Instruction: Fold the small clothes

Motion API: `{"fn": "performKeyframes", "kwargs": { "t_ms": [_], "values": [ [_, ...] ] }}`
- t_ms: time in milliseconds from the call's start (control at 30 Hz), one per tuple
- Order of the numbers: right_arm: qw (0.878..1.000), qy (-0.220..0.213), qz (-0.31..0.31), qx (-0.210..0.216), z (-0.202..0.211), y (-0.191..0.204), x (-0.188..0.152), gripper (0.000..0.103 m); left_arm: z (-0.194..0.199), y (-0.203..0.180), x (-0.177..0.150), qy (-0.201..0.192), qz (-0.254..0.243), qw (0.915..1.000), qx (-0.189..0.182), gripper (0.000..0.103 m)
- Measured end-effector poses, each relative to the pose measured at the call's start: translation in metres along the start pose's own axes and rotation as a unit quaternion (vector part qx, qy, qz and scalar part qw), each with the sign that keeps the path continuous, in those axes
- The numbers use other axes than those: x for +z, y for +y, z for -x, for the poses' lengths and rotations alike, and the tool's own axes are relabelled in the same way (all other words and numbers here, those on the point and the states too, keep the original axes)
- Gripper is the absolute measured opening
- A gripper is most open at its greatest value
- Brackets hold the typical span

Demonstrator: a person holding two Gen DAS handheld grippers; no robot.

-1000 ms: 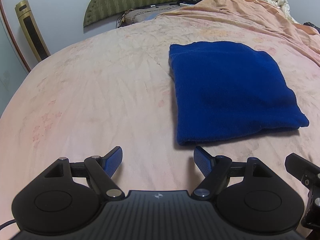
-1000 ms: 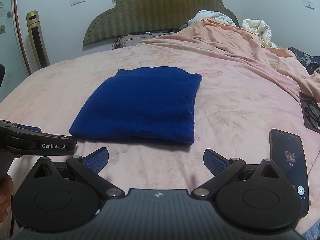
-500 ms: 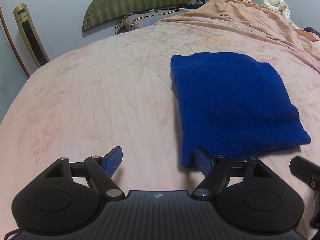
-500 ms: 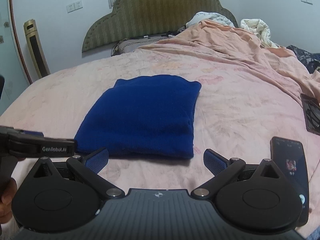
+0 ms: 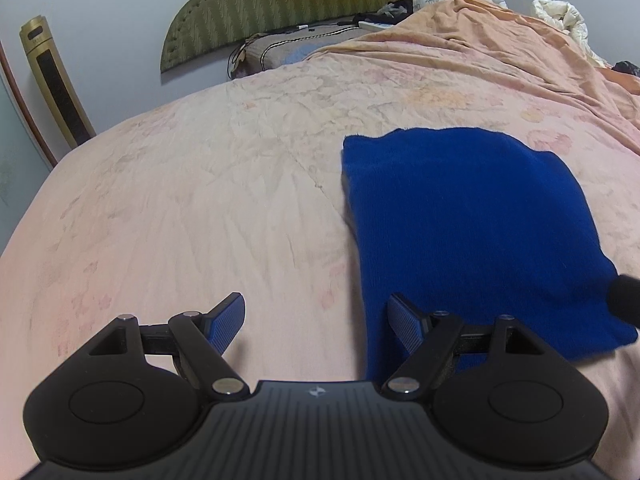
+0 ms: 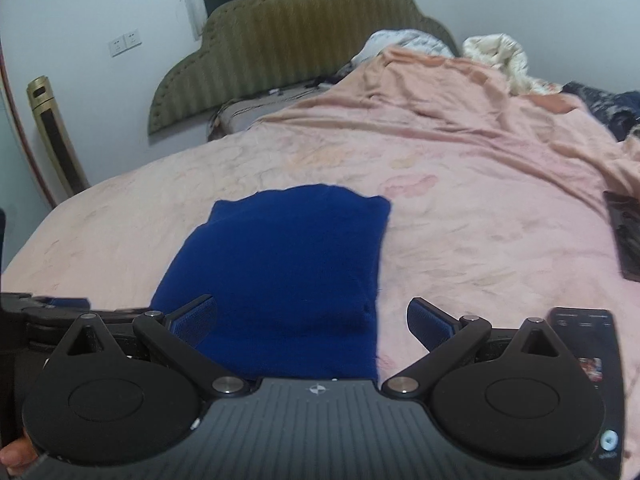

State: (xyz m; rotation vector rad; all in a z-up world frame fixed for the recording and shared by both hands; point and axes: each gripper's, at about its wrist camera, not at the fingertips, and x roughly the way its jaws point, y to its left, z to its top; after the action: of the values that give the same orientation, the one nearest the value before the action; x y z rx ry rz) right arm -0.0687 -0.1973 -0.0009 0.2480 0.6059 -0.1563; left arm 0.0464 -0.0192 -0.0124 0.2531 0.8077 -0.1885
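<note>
Folded blue knit garment [image 5: 472, 232] lying flat on the pink bedsheet [image 5: 200, 200]. Left gripper [image 5: 316, 322] spread wide and empty, the garment's near left corner just ahead of its right finger. Right gripper [image 6: 312, 320] likewise agape (nothing between the pads), the garment directly ahead; a smartphone [image 6: 588, 360] lies beside its right finger.
</note>
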Motion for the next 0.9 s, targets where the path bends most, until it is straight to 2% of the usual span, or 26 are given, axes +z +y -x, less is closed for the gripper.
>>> {"fn": "performKeyframes", "kwargs": {
  "t_ms": [200, 333, 433, 633, 800, 900],
  "values": [
    [1.000, 0.010, -0.002, 0.008, -0.019, -0.008, 0.014, 0.102, -0.011, -0.002, 0.014, -0.014, -0.010, 0.9999, 0.003, 0.079],
    [0.999, 0.011, -0.028, -0.025, -0.038, -0.022, 0.031, 0.102, -0.021, -0.004, 0.025, -0.021, -0.015, 0.9995, 0.016, 0.079],
    [0.999, 0.016, -0.019, -0.039, -0.053, -0.021, 0.037, 0.102, -0.028, -0.003, 0.030, -0.022, -0.013, 0.9995, 0.020, 0.079],
    [0.998, 0.015, 0.013, -0.060, -0.069, -0.014, 0.038, 0.102, -0.040, 0.003, 0.037, -0.010, 0.006, 0.9998, 0.016, 0.079],
    [0.999, 0.017, 0.009, -0.050, -0.068, -0.010, 0.037, 0.102, -0.041, 0.004, 0.037, -0.010, 0.010, 0.9998, 0.013, 0.079],
    [0.998, 0.013, 0.031, -0.054, -0.063, -0.002, 0.031, 0.102, -0.042, 0.004, 0.037, -0.009, 0.010, 0.9998, 0.013, 0.079]
  ]
}}
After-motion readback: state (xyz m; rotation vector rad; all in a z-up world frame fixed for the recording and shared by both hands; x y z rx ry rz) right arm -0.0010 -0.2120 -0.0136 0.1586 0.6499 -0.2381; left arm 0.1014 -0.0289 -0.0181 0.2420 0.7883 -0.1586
